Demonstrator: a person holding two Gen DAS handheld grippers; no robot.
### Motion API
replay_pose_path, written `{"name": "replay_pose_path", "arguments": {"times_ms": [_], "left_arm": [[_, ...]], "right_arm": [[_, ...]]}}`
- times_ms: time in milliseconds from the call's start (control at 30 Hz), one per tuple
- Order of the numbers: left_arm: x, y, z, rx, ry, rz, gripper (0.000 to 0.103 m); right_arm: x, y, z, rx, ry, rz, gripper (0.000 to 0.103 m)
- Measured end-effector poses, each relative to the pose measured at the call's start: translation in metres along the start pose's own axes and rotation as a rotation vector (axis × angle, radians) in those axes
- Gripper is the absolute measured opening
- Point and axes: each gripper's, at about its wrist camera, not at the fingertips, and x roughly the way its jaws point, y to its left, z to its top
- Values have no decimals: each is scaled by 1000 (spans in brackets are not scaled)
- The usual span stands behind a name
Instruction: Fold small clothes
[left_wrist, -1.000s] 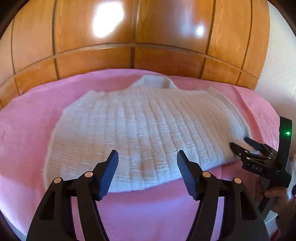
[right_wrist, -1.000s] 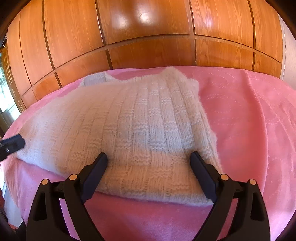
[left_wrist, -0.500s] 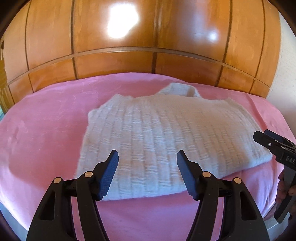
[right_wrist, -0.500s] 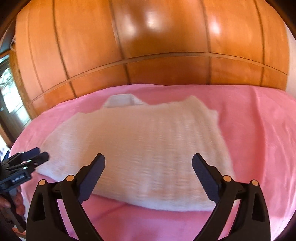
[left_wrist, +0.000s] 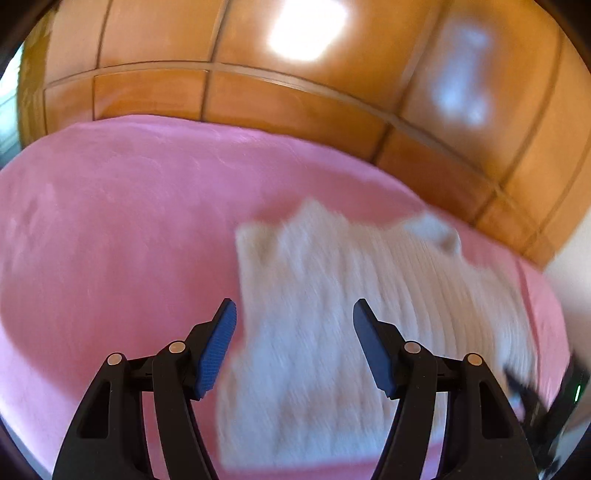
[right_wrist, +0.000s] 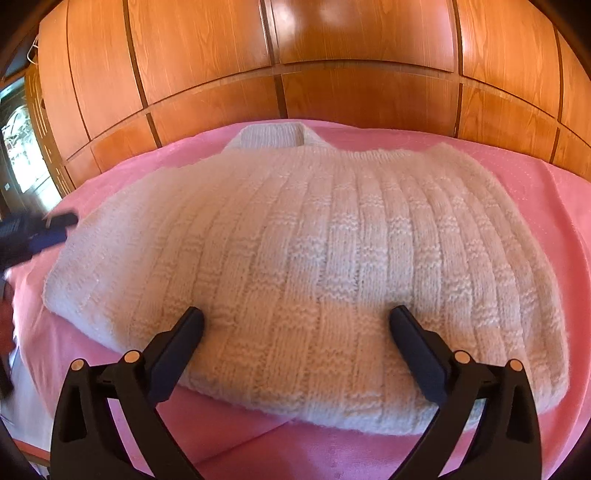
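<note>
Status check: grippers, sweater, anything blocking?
Left gripper open, empty. Right gripper jaws opening, nothing gripped. White knit sweater lies on pink blanket. Nothing blocking.

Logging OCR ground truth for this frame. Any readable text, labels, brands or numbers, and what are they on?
None can be read.
The right gripper, at the edge of the left wrist view, is too blurred to show any marking.
The left gripper, at the edge of the right wrist view, is likewise too blurred.
The white knitted sweater, pink bedcover and wooden wardrobe panels carry no text.

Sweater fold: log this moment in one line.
sweater: flat on pink blanket | left gripper: open, empty | right gripper: opening, empty
</note>
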Motion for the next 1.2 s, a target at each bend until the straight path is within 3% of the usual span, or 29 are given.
{"name": "replay_pose_path", "arguments": {"times_ms": [133,233,267,433,500,667,767,867,1033,1200], "left_arm": [[42,16,27,-67,85,3,65],[79,26,25,-88,177,116,62],[87,29,23,-93,192,114,63],[78,18,19,-40,135,175,63],[62,13,17,-15,92,202,63],[17,-11,-2,64,-13,159,64],[7,-30,-19,127,-13,112,64],[6,-49,-38,189,22,92,64],[13,-66,-53,231,48,87,64],[15,-71,-58,246,44,105,68]], "right_arm": [[1,1,-1,1,-20,2,101],[-1,-1,-7,4,-28,5,101],[-1,-2,-7,5,-27,8,101],[-11,-13,7,25,21,77,100],[-32,-36,21,94,-26,112,100],[-55,-111,46,269,-103,49,100],[-34,-159,46,415,-40,74,97],[-4,-182,36,490,56,140,84],[-5,-185,23,502,61,290,75],[-14,-175,17,425,103,324,75]]}}
